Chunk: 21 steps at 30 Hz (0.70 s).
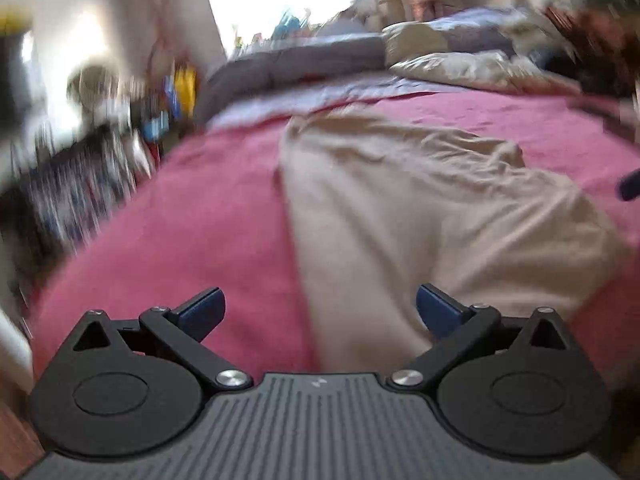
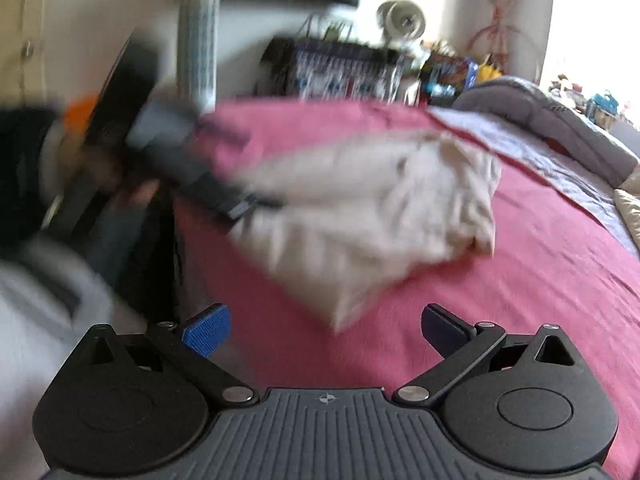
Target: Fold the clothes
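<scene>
A beige garment (image 1: 420,216) lies crumpled on a pink bedspread (image 1: 180,220), filling the centre and 3 o'clock side of the left wrist view. The left gripper (image 1: 320,312) hovers at 6 o'clock, jaws spread wide, grasping nothing. In the right wrist view the garment (image 2: 380,208) sits at centre, blurred. The right gripper (image 2: 326,330) is also released and empty. A grey duvet (image 2: 560,120) lies at 2 o'clock.
</scene>
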Each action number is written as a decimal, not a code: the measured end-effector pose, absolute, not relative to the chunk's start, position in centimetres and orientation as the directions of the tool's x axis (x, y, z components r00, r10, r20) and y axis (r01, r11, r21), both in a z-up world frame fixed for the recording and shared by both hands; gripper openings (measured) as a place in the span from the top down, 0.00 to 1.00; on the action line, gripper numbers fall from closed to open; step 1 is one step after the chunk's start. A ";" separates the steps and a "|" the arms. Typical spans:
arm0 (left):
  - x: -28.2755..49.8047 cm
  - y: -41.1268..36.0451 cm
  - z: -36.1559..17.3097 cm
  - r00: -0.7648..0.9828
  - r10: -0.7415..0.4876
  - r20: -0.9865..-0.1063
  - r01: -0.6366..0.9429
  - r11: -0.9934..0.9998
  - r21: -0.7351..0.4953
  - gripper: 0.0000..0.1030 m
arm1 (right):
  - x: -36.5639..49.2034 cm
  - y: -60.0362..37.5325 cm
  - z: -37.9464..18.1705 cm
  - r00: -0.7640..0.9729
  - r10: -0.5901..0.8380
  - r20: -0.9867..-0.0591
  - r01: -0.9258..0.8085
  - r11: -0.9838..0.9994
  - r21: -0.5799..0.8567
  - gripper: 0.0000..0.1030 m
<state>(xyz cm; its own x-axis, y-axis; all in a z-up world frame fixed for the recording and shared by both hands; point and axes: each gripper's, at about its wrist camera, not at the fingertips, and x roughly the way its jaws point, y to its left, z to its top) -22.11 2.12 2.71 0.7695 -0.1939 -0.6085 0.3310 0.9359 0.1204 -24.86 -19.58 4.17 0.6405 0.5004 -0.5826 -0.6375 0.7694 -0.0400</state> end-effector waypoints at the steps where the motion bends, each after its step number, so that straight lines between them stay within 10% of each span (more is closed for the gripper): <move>1: -22.1 3.1 2.8 0.753 -0.197 -0.628 0.316 0.945 0.082 0.00 | -23.8 -19.5 4.7 0.644 0.519 -0.562 -0.631 0.775 -0.008 0.00; 9: -24.5 5.1 2.8 0.761 -0.103 -0.641 0.312 0.924 0.222 0.00 | -17.3 -20.2 3.9 0.512 0.728 -0.456 -0.588 0.684 0.431 0.00; 14: -25.7 5.7 2.2 0.779 -0.003 -0.627 0.263 0.909 0.324 0.00 | -21.5 -22.2 1.8 0.516 0.685 -0.514 -0.635 0.709 0.307 0.00; 21: -26.0 5.8 6.0 0.838 -0.165 -0.520 0.231 0.971 0.064 0.00 | -24.8 -26.8 3.3 0.546 0.675 -0.495 -0.445 0.735 0.512 0.00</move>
<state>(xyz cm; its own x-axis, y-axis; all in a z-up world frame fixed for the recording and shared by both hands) -26.02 5.82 5.96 0.8381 -0.1647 -0.5200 0.2307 0.9709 0.0644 -24.84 -26.83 3.26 0.5463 0.6755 -0.4953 -0.4447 0.7350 0.5119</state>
